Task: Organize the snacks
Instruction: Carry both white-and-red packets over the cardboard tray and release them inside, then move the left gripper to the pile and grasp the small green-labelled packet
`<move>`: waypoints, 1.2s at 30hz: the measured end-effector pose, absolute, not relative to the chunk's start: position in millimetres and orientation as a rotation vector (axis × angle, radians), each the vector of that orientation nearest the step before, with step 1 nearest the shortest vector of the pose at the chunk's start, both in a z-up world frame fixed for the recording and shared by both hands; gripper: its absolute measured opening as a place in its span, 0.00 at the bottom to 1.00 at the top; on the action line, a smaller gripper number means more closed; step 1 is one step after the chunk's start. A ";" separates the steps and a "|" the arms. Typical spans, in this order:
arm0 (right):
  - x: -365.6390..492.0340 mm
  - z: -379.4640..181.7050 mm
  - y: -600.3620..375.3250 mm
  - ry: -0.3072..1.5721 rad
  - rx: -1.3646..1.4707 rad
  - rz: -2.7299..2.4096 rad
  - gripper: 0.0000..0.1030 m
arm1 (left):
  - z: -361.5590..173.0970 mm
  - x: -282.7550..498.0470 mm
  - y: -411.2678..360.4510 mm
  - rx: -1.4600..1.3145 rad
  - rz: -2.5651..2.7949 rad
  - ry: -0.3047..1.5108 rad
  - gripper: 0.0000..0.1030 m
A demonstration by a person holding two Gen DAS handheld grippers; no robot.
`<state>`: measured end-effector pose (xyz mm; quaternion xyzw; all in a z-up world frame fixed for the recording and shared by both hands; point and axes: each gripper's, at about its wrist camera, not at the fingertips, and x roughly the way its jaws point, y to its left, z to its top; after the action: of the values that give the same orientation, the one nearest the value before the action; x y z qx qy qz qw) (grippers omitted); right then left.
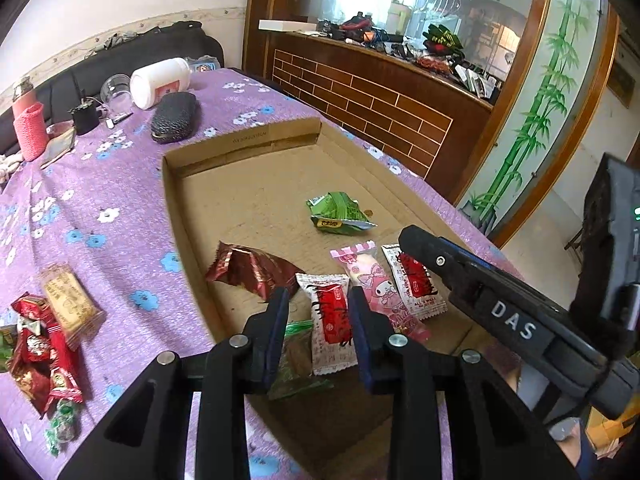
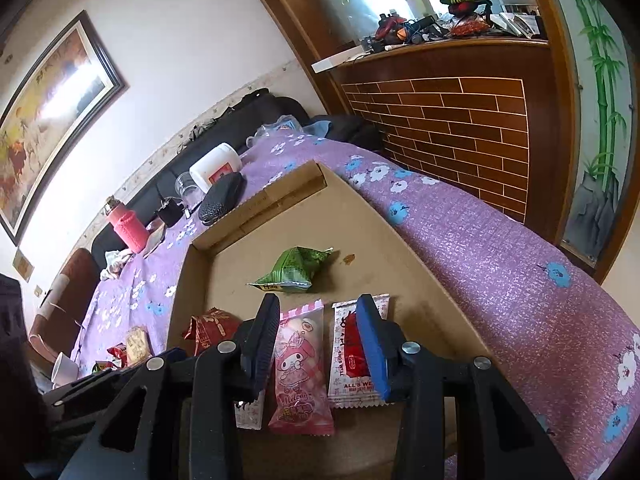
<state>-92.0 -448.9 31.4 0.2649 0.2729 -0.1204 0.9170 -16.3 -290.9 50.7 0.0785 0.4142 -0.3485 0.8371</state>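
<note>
Over the near end of the cardboard tray point(image 1: 240, 148) on the purple-clothed counter point(image 1: 100, 208), I hold both tongs tilted downward, side by side. My left tongs point(image 1: 318, 300) stand slightly parted above a white-and-red snack packet point(image 1: 332, 320), their pads either side of it without pressing. My right tongs point(image 2: 318, 312) are parted a little wider, straddling the pink snack packet point(image 2: 300, 376); the blue pad overlaps a second white-and-red packet point(image 2: 352, 360) lying just beside it, and nothing is gripped. A green packet point(image 2: 294, 268) lies farther up the tray's middle, a dark red one point(image 1: 256, 272) near its left wall. More snacks point(image 1: 44, 344) are heaped on the counter's left edge.
</note>
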 end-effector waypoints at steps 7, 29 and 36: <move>-94.4 35.7 -441.7 0.540 0.503 -0.245 0.42 | 62.9 -18.6 -261.0 0.117 -0.717 0.870 0.29; -93.3 70.2 -345.1 0.579 0.346 -0.004 0.45 | 50.3 -20.1 -78.1 0.113 -0.500 0.850 0.37; -89.1 63.2 -309.9 0.623 0.298 0.083 0.45 | 32.1 -15.0 -87.7 0.205 -0.516 0.861 0.36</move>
<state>-89.1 -309.9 63.2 0.1459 0.3054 0.0408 0.9401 -15.0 -87.7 32.1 0.0980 0.4120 -0.2469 0.8716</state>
